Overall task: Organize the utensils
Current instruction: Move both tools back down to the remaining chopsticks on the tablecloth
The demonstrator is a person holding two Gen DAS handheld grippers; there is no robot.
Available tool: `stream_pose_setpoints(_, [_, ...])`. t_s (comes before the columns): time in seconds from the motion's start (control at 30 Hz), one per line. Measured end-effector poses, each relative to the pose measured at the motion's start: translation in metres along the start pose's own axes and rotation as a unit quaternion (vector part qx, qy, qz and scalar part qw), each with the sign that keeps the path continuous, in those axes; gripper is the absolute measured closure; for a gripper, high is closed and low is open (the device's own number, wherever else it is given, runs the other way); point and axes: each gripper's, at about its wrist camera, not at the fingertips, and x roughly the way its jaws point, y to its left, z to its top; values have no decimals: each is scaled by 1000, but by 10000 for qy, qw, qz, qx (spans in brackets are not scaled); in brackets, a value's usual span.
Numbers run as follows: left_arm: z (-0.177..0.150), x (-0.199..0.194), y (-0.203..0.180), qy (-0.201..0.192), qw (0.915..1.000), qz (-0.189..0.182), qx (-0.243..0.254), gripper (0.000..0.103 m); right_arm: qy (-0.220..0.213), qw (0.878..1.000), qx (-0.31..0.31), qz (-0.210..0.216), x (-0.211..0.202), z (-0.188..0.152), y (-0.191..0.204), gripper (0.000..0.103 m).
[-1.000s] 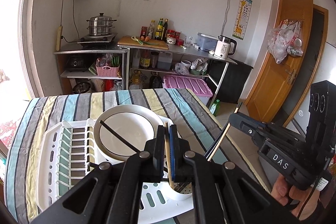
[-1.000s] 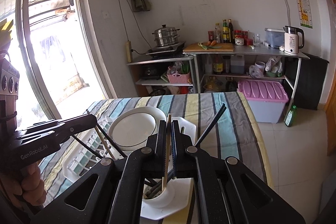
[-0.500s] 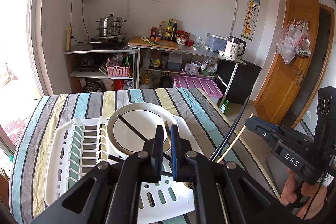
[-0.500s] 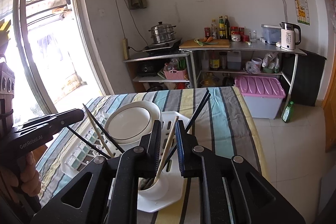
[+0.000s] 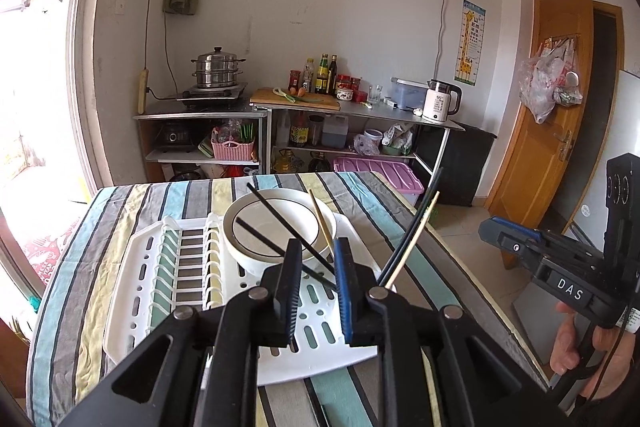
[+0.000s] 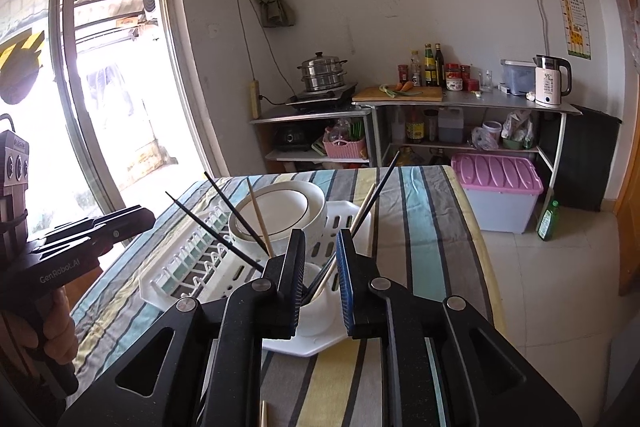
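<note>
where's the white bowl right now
The white bowl sits in the white dish rack on the striped tablecloth, right of the rack's slotted section in the left wrist view, with chopsticks slanting across in front of it.

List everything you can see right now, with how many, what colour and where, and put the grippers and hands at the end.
Table: one, striped cloth, foreground.
Dish rack: one, white, on table.
Bowl: one, white, on rack.
Utensil cup: one, white, rack's near corner.
Chopsticks: several, black and wooden, standing in cup.
Steamer pot: one, steel, far counter.
Kettle: one, white, counter.
Storage box: one, pink-lidded, floor.
Left gripper: fingers opening, nothing pinched.
Right gripper: fingers apart, empty.
Hands: two, on handles.
</note>
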Motion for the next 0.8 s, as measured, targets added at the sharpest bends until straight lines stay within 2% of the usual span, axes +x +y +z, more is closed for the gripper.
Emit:
stream_pose_setpoints(0.43, [-84, -53, -7, 197, 9998, 24, 27, 85, 98, 9996, -110, 227, -65, -76, 28, 87])
stream_pose_setpoints(0.8, [-141, -87, -6, 380, 9992, 97, -64, 85, 389, 9986, -147, 320, -92, -124, 41, 87])
